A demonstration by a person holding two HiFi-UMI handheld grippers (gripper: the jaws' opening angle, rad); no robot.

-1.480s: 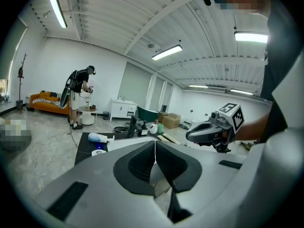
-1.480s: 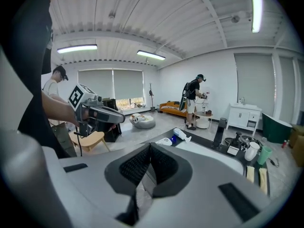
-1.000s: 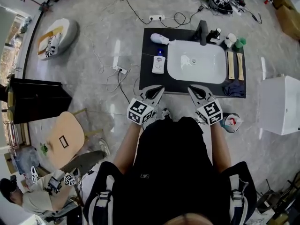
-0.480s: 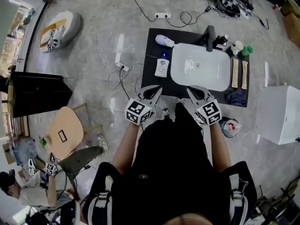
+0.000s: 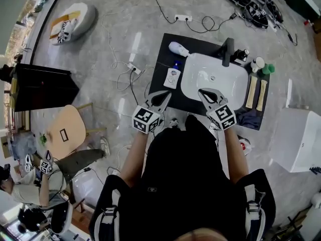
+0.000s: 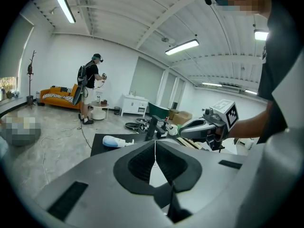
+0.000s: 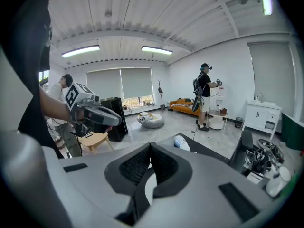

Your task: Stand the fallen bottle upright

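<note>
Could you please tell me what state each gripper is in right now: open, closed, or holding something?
Left gripper: closed, jaws together, holding nothing.
Right gripper: closed, jaws together, holding nothing.

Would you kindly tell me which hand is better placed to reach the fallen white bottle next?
Left, probably. The fallen bottle lies at the far left corner of the mat, ahead of the left tongs; the right tongs face the basin. Both are shut and empty.

bottle [image 5: 178,48]: white, pale blue; basin [image 5: 186,84]: white; mat [image 5: 159,59]: black; chair [image 5: 67,129]: tan; floor [image 5: 100,49]: grey, marbled
</note>
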